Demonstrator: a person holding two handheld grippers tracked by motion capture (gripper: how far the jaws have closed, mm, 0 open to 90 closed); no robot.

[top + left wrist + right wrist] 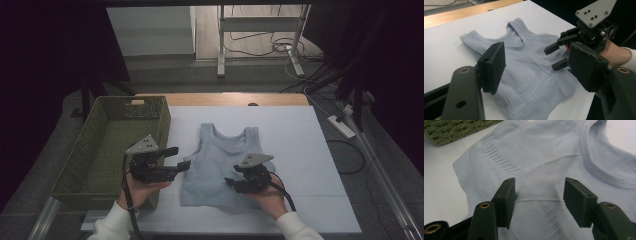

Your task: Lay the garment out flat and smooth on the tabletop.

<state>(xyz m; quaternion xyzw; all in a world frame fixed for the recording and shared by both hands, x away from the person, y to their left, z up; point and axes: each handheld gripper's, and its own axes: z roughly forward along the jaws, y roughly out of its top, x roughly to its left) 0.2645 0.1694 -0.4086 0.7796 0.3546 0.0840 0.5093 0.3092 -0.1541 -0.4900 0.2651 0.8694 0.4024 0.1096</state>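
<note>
A light blue tank top (220,155) lies flat on the white table, neckline away from me. My left gripper (178,157) hovers open at the top's left edge, jaws pointing right; in the left gripper view its jaws (536,62) frame the tank top (524,75). My right gripper (231,184) is open over the lower middle of the garment, with nothing between its jaws. From the left gripper view it (555,57) hangs just above the cloth. In the right gripper view the open gripper (539,195) sits close over a crease in the tank top (544,152).
A green woven basket (80,150) stands left of the tank top, with its corner (454,130) near the garment. The white table cover (300,150) stretches to the right, with a wooden edge (230,99) at the back. A power strip (341,126) and cables lie on the floor.
</note>
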